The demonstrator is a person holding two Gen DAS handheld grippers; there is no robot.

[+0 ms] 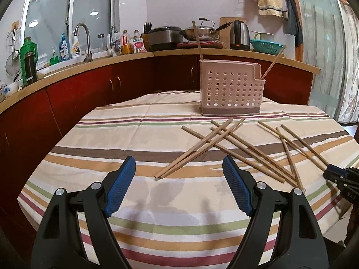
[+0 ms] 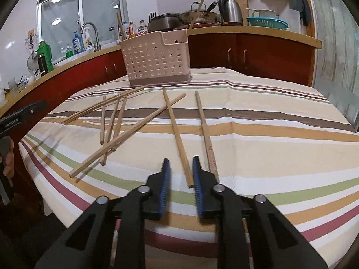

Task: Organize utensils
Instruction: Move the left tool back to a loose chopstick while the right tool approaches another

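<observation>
I note a tablecloth (image 1: pixel 134 121) striped cream, tan, brown, green and maroon; chopsticks (image 2: pixel 177 134) pale wood; a holder (image 1: pixel 231 87) pink, perforated with round holes, on a mauve base; pads (image 1: pixel 120 186) blue and ribbed on black arms; cabinets (image 1: pixel 89 89) dark red; a colander (image 1: pixel 265 46) teal.

Pink perforated plastic utensil caddy (image 2: pixel 157 60): lower ends of two upright wooden chopsticks (image 2: pixel 120 25) hidden inside. Right hand-held gripper (image 1: pixel 336 174): cut off by left-wrist frame edge. Bottle labels (image 1: pixel 65 47) beside sink: too small to be read.
</observation>
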